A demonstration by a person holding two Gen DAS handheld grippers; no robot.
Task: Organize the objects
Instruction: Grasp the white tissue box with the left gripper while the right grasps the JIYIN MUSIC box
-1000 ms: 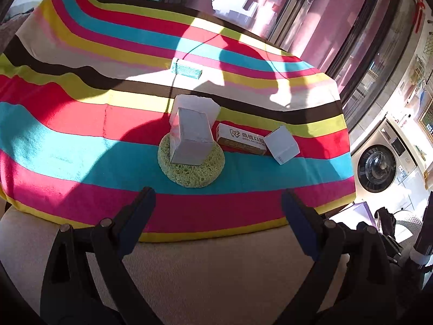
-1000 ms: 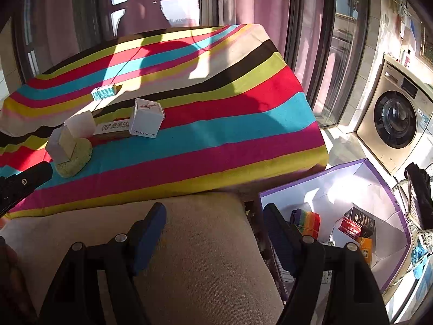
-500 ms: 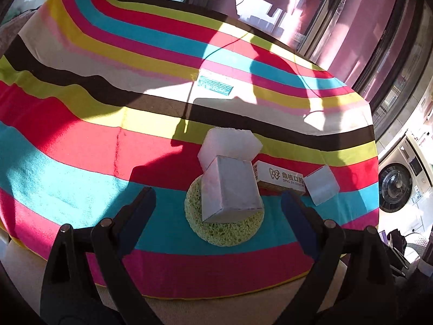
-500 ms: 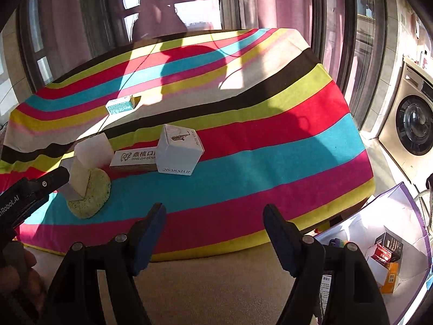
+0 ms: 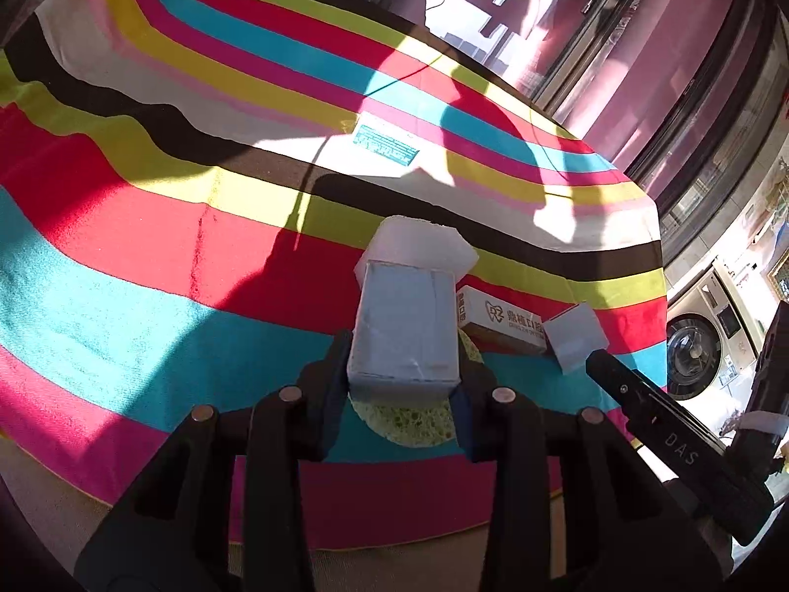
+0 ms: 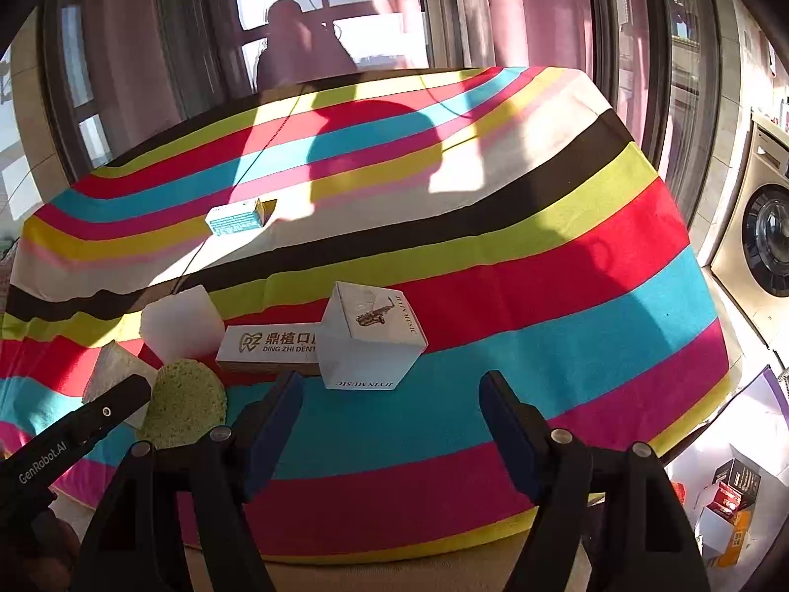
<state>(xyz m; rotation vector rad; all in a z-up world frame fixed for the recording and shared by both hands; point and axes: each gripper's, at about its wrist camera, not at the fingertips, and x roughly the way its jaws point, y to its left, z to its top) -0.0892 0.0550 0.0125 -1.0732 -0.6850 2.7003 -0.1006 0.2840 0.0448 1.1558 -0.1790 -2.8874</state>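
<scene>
A pale grey-white box stands on a round green sponge on the striped tablecloth. My left gripper is shut on that box, one pad on each side. Behind it sits a white foam block. To the right lie a long dental-brand box and a white cube box. In the right wrist view my right gripper stands open just in front of the cube box, with nothing between its fingers. The held box shows at the left there.
A small teal box lies farther back on the cloth. A purple-edged white bin with several small packs stands on the floor at the lower right. A washing machine is beyond the table's right edge. Windows and pink curtains are behind.
My left gripper moved forward around the pale box and closed on it. My right gripper came in over the table edge up to the cube box, still open.
</scene>
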